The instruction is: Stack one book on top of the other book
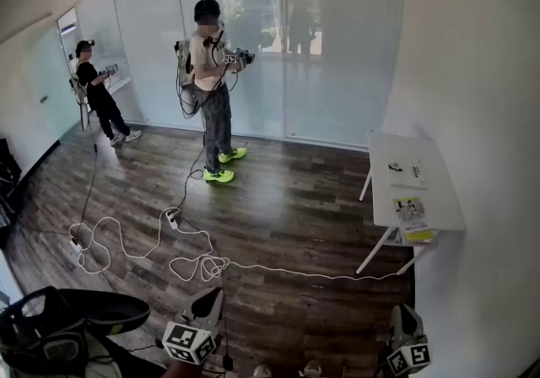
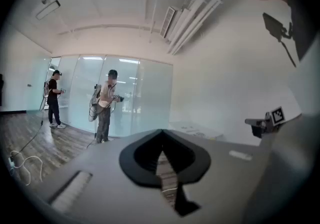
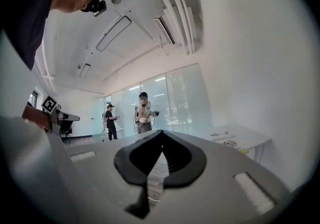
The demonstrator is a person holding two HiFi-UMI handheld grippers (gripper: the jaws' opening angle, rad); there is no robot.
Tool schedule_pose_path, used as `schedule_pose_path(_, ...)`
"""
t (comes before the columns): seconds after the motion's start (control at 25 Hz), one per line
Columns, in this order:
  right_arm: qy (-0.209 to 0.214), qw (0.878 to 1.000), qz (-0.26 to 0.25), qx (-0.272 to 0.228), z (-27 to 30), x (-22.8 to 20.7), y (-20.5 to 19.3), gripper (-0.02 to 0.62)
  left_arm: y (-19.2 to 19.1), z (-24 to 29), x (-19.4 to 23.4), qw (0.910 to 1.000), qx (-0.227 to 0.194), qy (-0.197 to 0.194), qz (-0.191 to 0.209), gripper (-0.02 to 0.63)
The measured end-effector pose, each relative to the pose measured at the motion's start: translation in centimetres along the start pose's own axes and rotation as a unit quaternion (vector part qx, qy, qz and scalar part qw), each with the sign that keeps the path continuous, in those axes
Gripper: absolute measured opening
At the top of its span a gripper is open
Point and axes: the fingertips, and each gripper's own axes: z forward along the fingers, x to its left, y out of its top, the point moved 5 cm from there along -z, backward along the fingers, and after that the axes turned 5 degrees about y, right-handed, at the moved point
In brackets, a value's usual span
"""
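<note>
Wood floor [image 1: 287, 199] runs to a glass wall [image 1: 337, 47], and a white table [image 1: 384, 199] stands at the right, its length running toward 12 o'clock. Both books lie flat on it, apart, one behind the other along that length: the nearer book [image 1: 413, 218], yellow at its edge, sits at the table's near end, with the farther book [image 1: 407, 172], mostly white, beyond it at 12 o'clock. Neither is stacked yet. From the right gripper [image 1: 405, 317] the nearer book lies almost straight ahead at 12 o'clock, well apart. From the left gripper [image 1: 211, 296] it lies out at about 2 o'clock and farther off, so the right hand looks better placed to reach first. Both grippers hang low at the bottom of the head view, aimed roughly level into the room. Each has its jaws closed tip to tip with nothing between them, so I judge they must open before any pickup
</note>
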Motion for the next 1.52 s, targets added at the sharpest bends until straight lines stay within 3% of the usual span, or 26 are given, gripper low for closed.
schedule_pose_path(0.32,0.0,0.999,-0.018,-0.027,1.9,1.6,0.3,0.002,0.1,-0.3,2.2,0.9999,-0.014,-0.006,-0.008,0.002)
schedule_pose_path(0.48,-0.018,0.999,-0.014,-0.023,1.2,3.4,0.3,0.002,0.9,-0.3,3.0,0.999,-0.02,-0.036,-0.016,0.002)
schedule_pose_path(0.68,-0.013,0.997,-0.007,-0.077,1.0,5.9,1.7,0.002,0.5,0.9,3.6,0.9975,-0.015,-0.066,-0.02,0.002)
schedule_pose_path(0.8,-0.006,0.998,-0.015,-0.06,0.9,6.8,1.5,0.003,-0.2,1.6,4.0,0.9973,-0.004,-0.071,-0.022,0.002)
schedule_pose_path(0.92,-0.032,0.998,-0.025,-0.037,0.5,6.0,0.7,0.003,-0.3,2.4,4.1,0.997,-0.002,-0.071,-0.032,0.002)
schedule_pose_path(1.08,-0.086,0.994,-0.035,-0.052,1.4,3.7,0.6,0.002,-0.2,5.0,4.7,0.9975,0.006,-0.067,-0.022,0.002)
schedule_pose_path(1.32,-0.028,0.998,-0.011,-0.047,8.2,1.7,-0.6,0.003,1.5,10.1,4.2,0.9972,0.013,-0.073,-0.011,0.002)
schedule_pose_path(1.52,-0.026,0.999,0.009,-0.037,14.1,-3.0,-0.4,0.003,4.5,15.6,4.0,0.9979,0.001,-0.064,-0.008,0.002)
